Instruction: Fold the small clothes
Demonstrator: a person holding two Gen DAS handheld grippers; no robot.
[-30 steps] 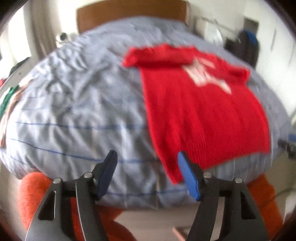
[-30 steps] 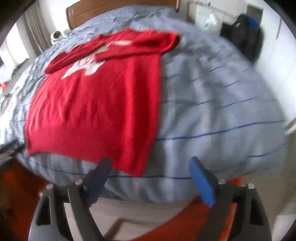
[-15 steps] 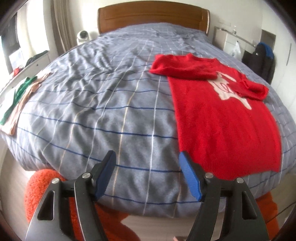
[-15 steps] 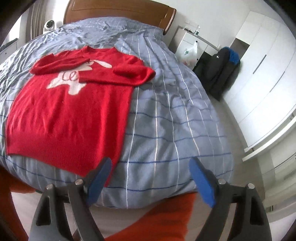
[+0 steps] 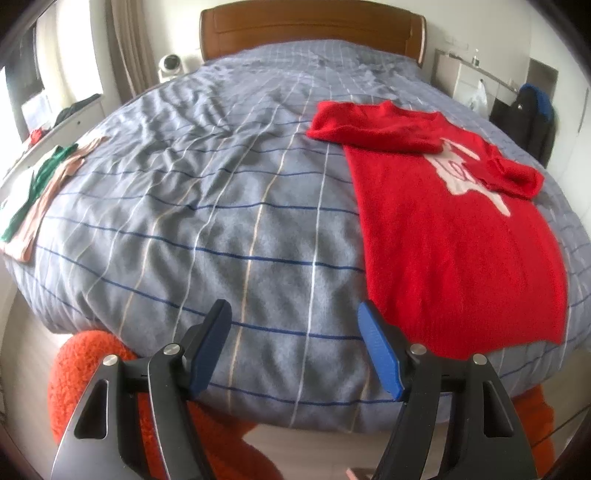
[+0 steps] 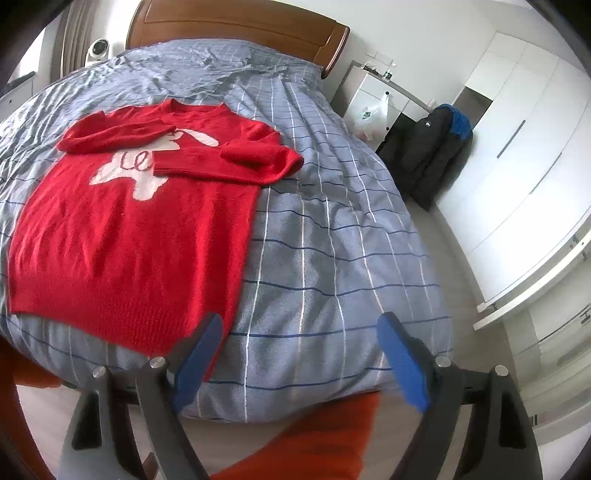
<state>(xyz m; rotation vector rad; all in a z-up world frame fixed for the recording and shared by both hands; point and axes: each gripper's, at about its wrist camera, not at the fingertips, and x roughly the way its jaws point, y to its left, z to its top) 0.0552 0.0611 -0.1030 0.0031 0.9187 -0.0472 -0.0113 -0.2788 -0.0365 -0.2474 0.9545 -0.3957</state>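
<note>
A red knitted sweater [image 5: 458, 236] with a white figure on its chest lies flat on the grey checked bed cover [image 5: 207, 206], both sleeves folded in across the chest. It also shows in the right wrist view [image 6: 129, 236]. My left gripper [image 5: 293, 332] is open and empty, over the foot edge of the bed, left of the sweater's hem. My right gripper [image 6: 299, 339] is open and empty, over the foot edge, just right of the hem's right corner.
Folded green and pink clothes [image 5: 40, 188] lie at the bed's left edge. A wooden headboard [image 5: 310, 29] stands at the far end. A dark bag [image 6: 428, 151] and white wardrobes [image 6: 517, 155] are to the right. An orange fluffy rug [image 5: 92, 373] lies below the bed's foot.
Both grippers have pulled back and swung outward from the sweater's hem. The sweater has stayed flat on the bed. Both grippers stay open.
</note>
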